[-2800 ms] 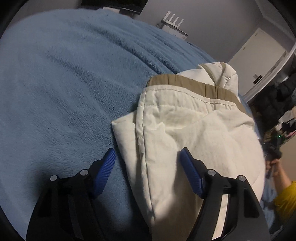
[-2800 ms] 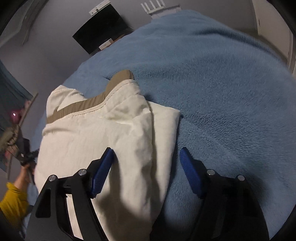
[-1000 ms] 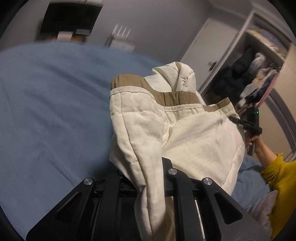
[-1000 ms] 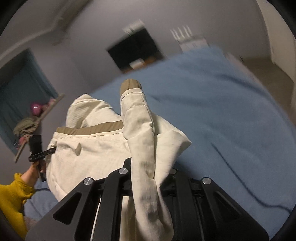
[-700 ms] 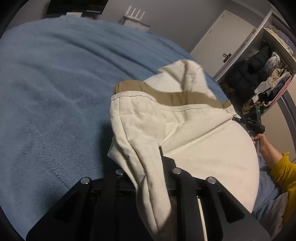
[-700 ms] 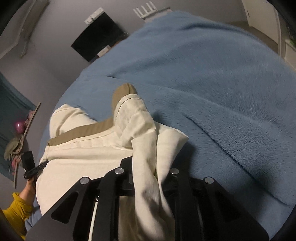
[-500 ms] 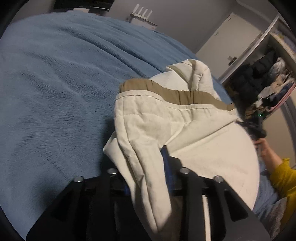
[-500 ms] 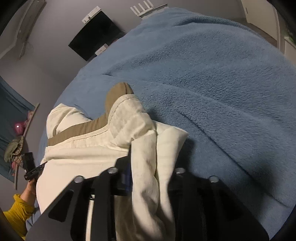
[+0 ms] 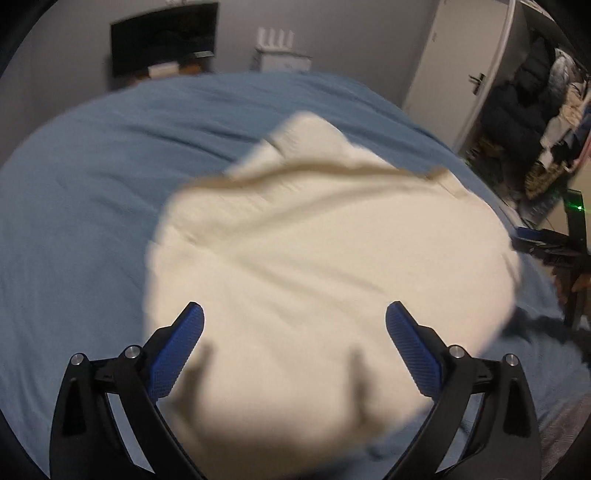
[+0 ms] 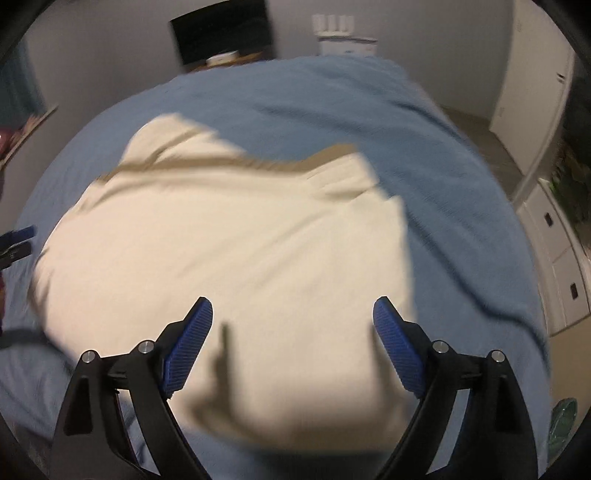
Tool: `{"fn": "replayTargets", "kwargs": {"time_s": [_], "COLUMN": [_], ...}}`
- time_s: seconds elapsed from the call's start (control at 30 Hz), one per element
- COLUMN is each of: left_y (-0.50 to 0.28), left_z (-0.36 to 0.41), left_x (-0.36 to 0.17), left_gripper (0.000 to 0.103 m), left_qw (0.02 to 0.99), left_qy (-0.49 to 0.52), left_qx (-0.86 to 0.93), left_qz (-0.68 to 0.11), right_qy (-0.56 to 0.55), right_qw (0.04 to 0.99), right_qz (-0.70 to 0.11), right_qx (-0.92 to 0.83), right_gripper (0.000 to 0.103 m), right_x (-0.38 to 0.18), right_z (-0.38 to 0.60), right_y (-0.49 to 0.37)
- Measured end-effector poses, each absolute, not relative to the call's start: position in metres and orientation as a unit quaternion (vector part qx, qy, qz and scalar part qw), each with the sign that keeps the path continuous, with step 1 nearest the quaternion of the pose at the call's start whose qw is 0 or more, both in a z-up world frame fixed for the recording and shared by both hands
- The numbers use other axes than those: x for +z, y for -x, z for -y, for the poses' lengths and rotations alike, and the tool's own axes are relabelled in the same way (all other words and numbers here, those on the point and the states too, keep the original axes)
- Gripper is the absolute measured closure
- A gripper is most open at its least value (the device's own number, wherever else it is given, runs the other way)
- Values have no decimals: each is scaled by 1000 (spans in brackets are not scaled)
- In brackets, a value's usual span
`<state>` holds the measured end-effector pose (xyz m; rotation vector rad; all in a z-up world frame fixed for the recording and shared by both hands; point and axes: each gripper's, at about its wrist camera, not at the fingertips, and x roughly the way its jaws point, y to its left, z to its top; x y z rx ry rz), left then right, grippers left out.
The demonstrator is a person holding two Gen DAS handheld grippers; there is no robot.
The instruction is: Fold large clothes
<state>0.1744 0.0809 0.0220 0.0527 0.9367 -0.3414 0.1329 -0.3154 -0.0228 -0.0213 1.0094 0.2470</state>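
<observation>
Cream garment (image 9: 314, 258) beyond both spread grippers

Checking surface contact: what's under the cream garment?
The cream quilted garment with tan trim lies on the blue fleece blanket, which shows all around it. Anything directly beneath the garment is covered. Both claws are open above it.

One cream garment (image 9: 325, 266) lies ahead of the fingers, spread on one blue blanket (image 9: 74, 221); two grippers, left (image 9: 294, 349) and right (image 10: 292, 341), each with two blue pads, spread wide; one dark screen (image 10: 221, 33) far beyond; one white door (image 9: 454, 70).
</observation>
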Motion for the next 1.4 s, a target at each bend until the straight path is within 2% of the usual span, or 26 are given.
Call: {"fn": "replayTargets", "kwargs": {"time_s": [0.17, 0.3, 0.6, 0.87, 0.97, 1.13, 1.4], "left_y": [-172, -215, -336, -375, -360, -308, -210], "left_z": [-24, 1, 17, 22, 13, 1, -10], "left_x": [-12, -27, -33, -37, -25, -2, -2], "left_gripper": [8, 6, 6, 6, 7, 7, 7], "left_qw": [865, 860, 871, 873, 877, 886, 871], "left_qy": [-93, -86, -80, -106, -95, -85, -93], "left_qx": [-181, -181, -106, -64, -63, -74, -88], "left_qz": [-458, -468, -473, -472, -466, -450, -474], "right_qy": [59, 55, 53, 31, 16, 10, 5], "right_qw": [863, 866, 866, 862, 870, 888, 887], "right_qz": [-485, -481, -487, -500, -486, -438, -428], "right_qx": [130, 123, 103, 73, 80, 139, 173], "right_gripper": [15, 9, 9, 9, 9, 9, 9], "right_x": [-45, -51, -63, -74, -63, -32, -23], "right_z": [275, 268, 243, 229, 235, 246, 262], "right_y": [-128, -159, -258, -321, -309, -242, -142]}}
